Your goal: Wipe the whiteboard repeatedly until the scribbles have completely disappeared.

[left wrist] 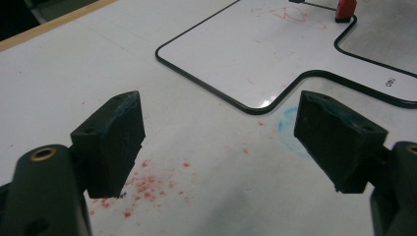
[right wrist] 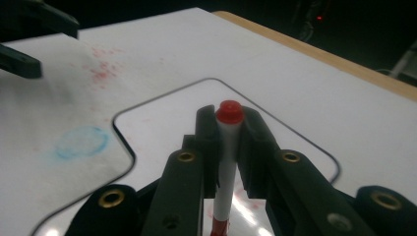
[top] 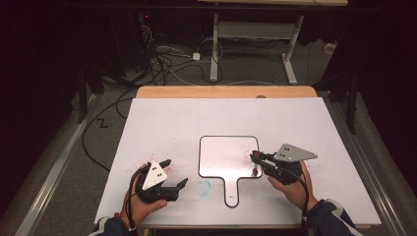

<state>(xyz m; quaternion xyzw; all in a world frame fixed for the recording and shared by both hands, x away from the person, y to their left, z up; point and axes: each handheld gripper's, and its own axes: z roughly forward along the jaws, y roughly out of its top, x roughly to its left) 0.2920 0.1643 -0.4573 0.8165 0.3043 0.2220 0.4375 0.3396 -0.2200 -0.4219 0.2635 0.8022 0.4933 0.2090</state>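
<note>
One red marker (right wrist: 225, 167), light, stiff, slick-barrelled, clamped mid-barrel in right gripper (top: 256, 158), tip down at four o'clock on paddle-shaped whiteboard (top: 221, 152). Left gripper (top: 172, 173) spread wide, empty, off at eight o'clock.

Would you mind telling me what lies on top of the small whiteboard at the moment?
On the whiteboard are faint red scribbles. The right claw holds a red-capped marker above its right edge; the marker's lower end seems to meet the board, but the claw covers the surface under it.
</note>
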